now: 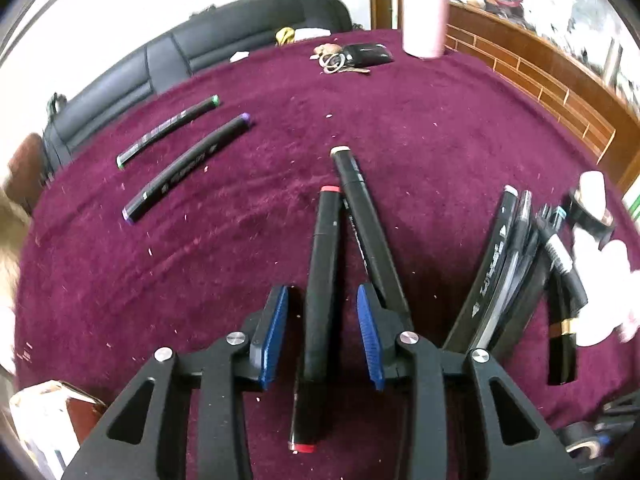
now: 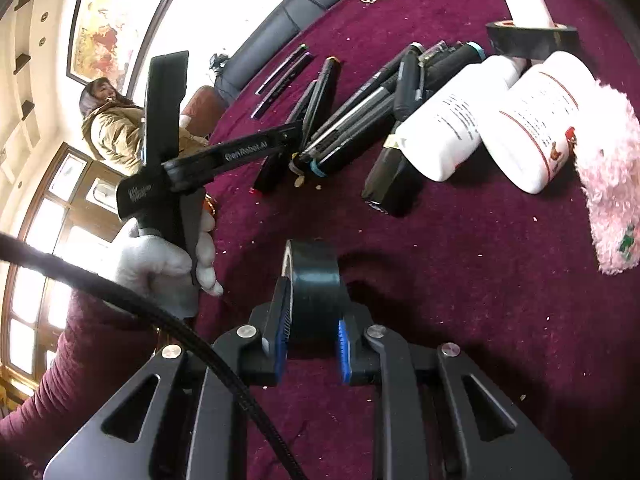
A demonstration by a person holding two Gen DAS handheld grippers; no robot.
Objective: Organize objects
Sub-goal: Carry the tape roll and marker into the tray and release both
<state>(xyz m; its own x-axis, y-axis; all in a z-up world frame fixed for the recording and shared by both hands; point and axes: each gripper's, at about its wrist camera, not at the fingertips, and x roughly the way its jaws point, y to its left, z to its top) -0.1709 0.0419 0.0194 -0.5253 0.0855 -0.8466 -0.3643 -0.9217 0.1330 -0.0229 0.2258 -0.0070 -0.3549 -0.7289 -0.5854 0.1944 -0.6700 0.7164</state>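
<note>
Between the left hand-held gripper's narrow, unclamped pads lies the red-capped marker, its long axis running straight ahead, while the right hand-held gripper grips a tape roll.

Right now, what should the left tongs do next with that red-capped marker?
Probably finish closing. The red-capped marker lies between the left tongs, but there is a gap between each blue pad and the marker. Squeezing first should stop it slipping before it is lifted toward the purple marker and green marker.
</note>
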